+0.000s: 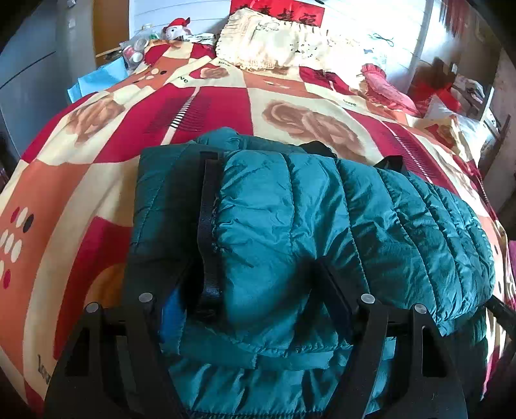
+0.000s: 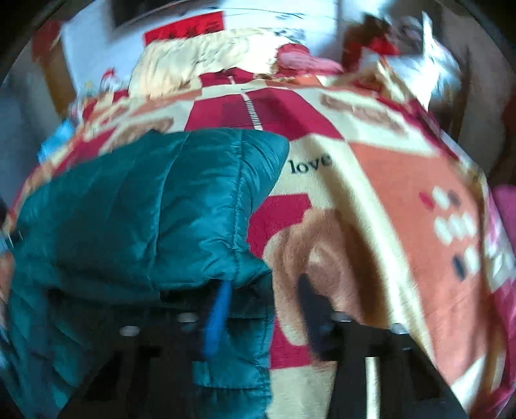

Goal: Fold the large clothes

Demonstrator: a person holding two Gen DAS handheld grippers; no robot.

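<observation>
A teal quilted puffer jacket lies folded in a thick bundle on the bed's red, cream and orange floral blanket. My left gripper straddles the jacket's near fold with its jaws wide apart, and padded fabric bulges between them. A black trim strip runs along the fold. In the blurred right wrist view the jacket fills the left half. My right gripper is open at the jacket's right edge, its left finger under the fabric and its right finger over the bare blanket.
A cream pillow and a pink cushion lie at the head of the bed. A plush toy and small clutter sit at the far left corner. A cluttered side table stands at the right.
</observation>
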